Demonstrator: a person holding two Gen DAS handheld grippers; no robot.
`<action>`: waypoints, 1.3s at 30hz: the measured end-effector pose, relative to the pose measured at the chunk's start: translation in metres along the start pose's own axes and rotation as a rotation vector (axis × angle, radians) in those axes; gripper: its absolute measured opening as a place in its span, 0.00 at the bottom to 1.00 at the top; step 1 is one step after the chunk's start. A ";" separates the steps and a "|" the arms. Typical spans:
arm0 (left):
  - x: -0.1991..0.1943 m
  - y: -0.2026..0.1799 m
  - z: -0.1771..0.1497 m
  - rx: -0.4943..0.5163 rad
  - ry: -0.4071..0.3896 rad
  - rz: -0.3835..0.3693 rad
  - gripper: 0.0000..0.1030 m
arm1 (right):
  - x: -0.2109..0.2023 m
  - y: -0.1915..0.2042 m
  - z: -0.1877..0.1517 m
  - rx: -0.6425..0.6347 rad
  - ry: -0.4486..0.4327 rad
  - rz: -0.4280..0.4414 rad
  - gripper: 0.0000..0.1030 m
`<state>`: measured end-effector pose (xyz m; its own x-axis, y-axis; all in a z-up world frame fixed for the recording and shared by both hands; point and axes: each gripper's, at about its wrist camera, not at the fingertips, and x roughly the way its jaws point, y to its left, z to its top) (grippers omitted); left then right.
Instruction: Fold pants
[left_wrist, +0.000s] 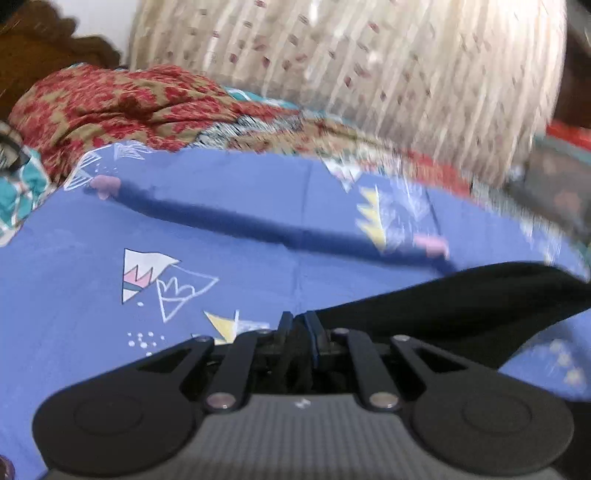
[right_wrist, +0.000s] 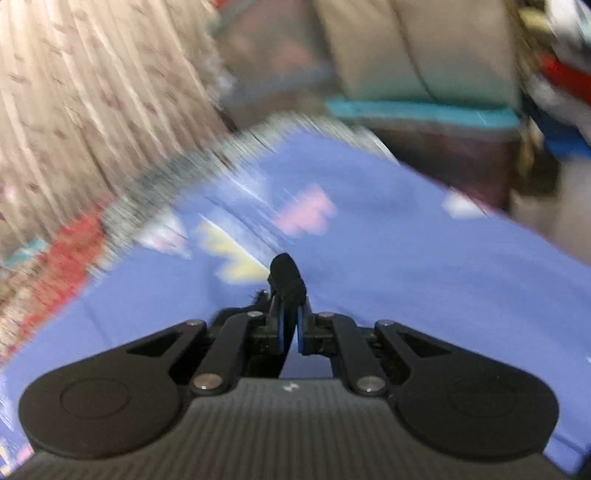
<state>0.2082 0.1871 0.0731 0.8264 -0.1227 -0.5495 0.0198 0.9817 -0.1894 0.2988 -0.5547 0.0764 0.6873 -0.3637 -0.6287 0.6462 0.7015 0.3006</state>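
The black pants (left_wrist: 480, 310), judged soft, light and limp, were held above the blue printed bedsheet (left_wrist: 221, 258) by both edges, pinched in the closed left claw (left_wrist: 299, 325) and the closed right claw (right_wrist: 290, 295).

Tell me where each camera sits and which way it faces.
Left wrist: behind the left gripper, facing along its fingers, shut on black cloth pants, over a blue patterned bedsheet.
Right wrist: behind the right gripper, pinching black cloth, over that sheet.
Shared: sheet and cream striped curtain.
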 end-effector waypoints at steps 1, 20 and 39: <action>0.004 -0.007 -0.001 0.022 0.018 0.012 0.08 | 0.002 -0.012 -0.005 0.008 0.035 -0.014 0.09; -0.064 -0.042 -0.041 0.129 0.023 -0.019 0.08 | -0.021 -0.063 -0.048 0.114 0.138 -0.049 0.47; -0.087 -0.045 -0.049 0.041 0.016 0.010 0.08 | 0.031 0.016 -0.053 0.012 0.196 -0.021 0.05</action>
<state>0.1077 0.1463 0.0894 0.8173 -0.1144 -0.5647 0.0342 0.9880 -0.1506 0.3127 -0.5220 0.0242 0.5965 -0.2513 -0.7623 0.6646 0.6871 0.2936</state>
